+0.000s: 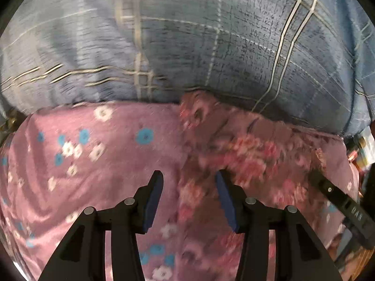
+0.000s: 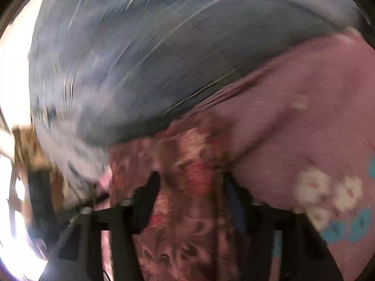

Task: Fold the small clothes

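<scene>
1. Your left gripper [image 1: 189, 182] hangs open over the brown floral garment [image 1: 246, 154], its blue pads well apart and nothing pinched between them. It points steeply down at the seam where that garment meets the pink sheet with blue and white flowers [image 1: 93, 164], which suggests you are lining up on an edge to take.

2. Your right gripper [image 2: 189, 182] straddles a ridge of the same brown floral garment [image 2: 187, 175]. The cloth runs up between the jaws, but heavy blur hides whether the pads press on it, so I cannot tell if you have it gripped.

3. The garment lies bunched on the pink sheet, its far end tucked against the blue plaid blanket [image 1: 211, 46]. It is crumpled, not spread, so no fold looks made yet.

4. In the left wrist view the other gripper's black finger [image 1: 337, 196] reaches in from the right, so both grippers work the same piece, probably to stretch it flat between them.

5. Watch that you take only the garment and not the sheet beneath it.
</scene>
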